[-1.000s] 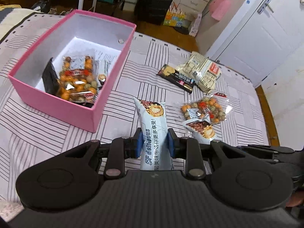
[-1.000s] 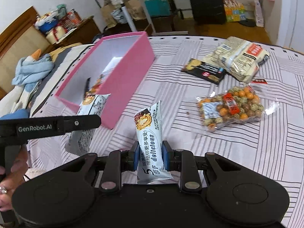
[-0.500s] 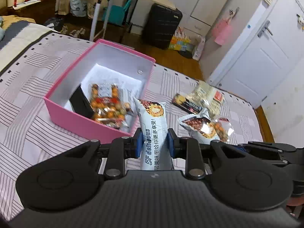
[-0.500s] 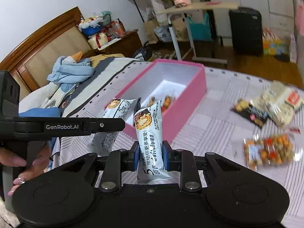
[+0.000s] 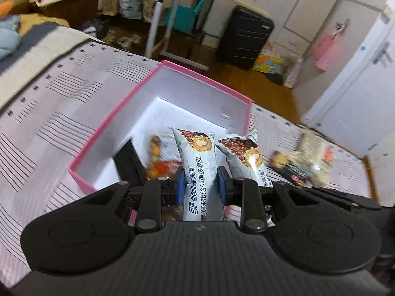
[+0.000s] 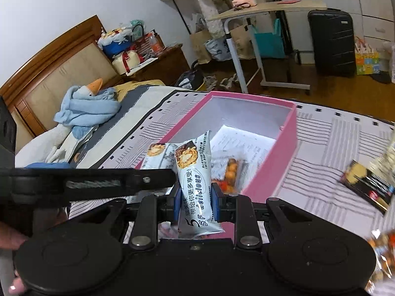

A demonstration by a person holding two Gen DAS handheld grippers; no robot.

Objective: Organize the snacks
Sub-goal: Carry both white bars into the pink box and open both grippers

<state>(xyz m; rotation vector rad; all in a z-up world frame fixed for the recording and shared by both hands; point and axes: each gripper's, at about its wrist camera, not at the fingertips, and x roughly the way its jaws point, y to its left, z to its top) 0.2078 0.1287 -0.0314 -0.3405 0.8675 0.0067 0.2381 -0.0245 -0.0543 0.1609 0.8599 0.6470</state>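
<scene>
Left wrist view first: the left gripper [image 5: 200,185] is clamped on a pale blue snack pack [image 5: 201,170], blue pads pressing both sides, pack sticking up and forward. It hangs right over the near end of the pink box [image 5: 116,120]. Just to its right you can see a second, matching pack [image 5: 246,157], which is the one the other hand carries.

Right wrist view shows the same thing from the other side: the right gripper [image 6: 195,198] is squeezed shut on its own snack pack [image 6: 195,172], and the left tool's black arm [image 6: 98,182] crosses in front on the left. So both tongs are closed on a pack each, side by side, nothing loose.

Inside the box there's already a clear bag of orange nuts [image 5: 158,157] and a dark flat packet [image 5: 128,162] leaning at the near wall. Out on the striped bedspread [image 5: 49,113] a dark packet [image 6: 365,185] and a pale bag [image 5: 313,157] are waiting, both blurry.

My read: this is the carry-to-box step, basically at the drop point. Next move should be lowering both packs past the rim and letting go, ideally into the bare white floor [image 5: 187,113] toward the far end so they don't pile on the nuts. Only worry is the two tools bumping, they're really close together.
</scene>
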